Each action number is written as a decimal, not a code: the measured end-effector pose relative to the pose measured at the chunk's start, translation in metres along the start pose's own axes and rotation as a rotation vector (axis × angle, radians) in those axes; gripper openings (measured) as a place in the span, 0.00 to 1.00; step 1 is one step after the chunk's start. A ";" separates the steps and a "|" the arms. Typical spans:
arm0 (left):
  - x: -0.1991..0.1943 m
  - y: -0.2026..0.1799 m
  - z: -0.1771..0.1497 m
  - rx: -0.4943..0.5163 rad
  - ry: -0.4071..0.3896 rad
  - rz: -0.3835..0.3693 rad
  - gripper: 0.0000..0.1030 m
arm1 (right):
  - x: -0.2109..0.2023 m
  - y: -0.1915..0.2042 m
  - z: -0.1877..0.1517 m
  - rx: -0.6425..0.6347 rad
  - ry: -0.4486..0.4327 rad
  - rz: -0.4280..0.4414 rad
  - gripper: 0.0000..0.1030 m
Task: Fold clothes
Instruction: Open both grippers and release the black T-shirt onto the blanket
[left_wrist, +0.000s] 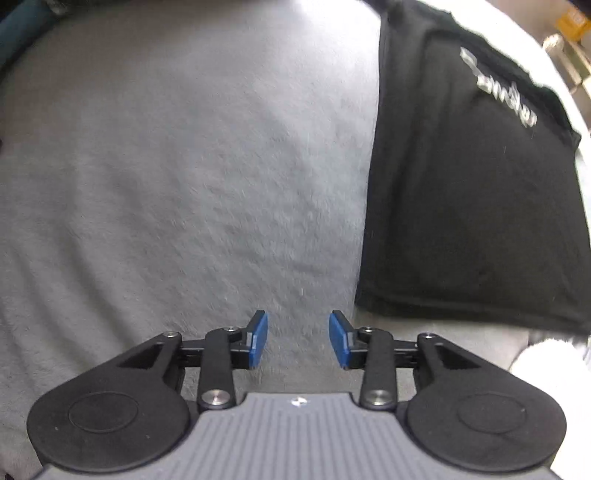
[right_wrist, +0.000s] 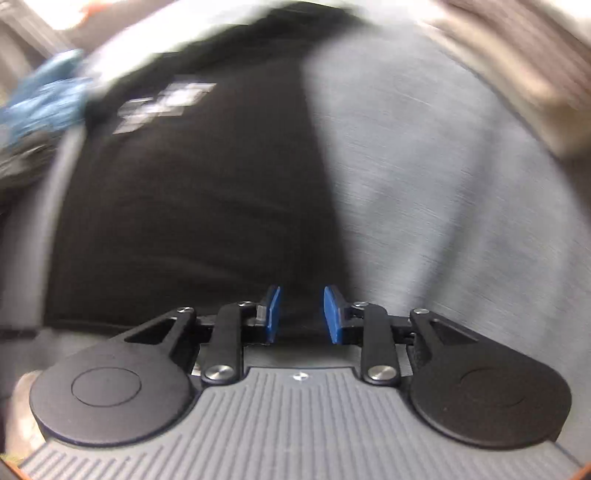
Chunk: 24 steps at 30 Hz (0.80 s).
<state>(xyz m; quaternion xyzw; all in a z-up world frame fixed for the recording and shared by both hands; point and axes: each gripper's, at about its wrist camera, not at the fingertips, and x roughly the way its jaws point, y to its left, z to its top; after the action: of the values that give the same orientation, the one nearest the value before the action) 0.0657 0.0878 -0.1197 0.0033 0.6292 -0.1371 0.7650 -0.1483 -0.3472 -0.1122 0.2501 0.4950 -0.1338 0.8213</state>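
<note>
Grey fleece blanket (left_wrist: 177, 177) carries a folded black T-shirt (left_wrist: 472, 206) (white lettering up). Left tongs (left_wrist: 298, 339) and right tongs (right_wrist: 301, 314) both gape empty; this fold looks finished, so next, probably, comes another garment.

left gripper (left_wrist: 298, 339): fingers apart, empty | right gripper (right_wrist: 302, 314): apart, apparently empty

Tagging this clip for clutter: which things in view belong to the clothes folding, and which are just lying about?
Part of the job:
- black T-shirt, folded, white lettering on top
- grey blanket it lies on
- left tongs, open, nothing between them
- right tongs, open over the shirt's near edge

Just lying about:
- blue cloth past the shirt, blurred
- yellow object, far corner, too small to identify
</note>
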 end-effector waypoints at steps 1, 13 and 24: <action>-0.004 -0.005 0.002 0.015 -0.025 -0.003 0.38 | 0.011 0.016 0.004 -0.025 0.004 0.057 0.24; -0.012 -0.023 -0.004 0.132 -0.065 0.069 0.38 | 0.136 0.195 -0.019 -0.165 0.252 0.258 0.24; -0.008 0.009 0.014 0.112 -0.138 0.086 0.40 | 0.101 0.217 -0.002 -0.281 0.224 0.249 0.22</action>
<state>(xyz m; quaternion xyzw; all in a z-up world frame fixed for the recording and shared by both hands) 0.0794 0.0961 -0.1104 0.0639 0.5656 -0.1390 0.8104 -0.0003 -0.1610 -0.1408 0.2056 0.5620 0.0677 0.7983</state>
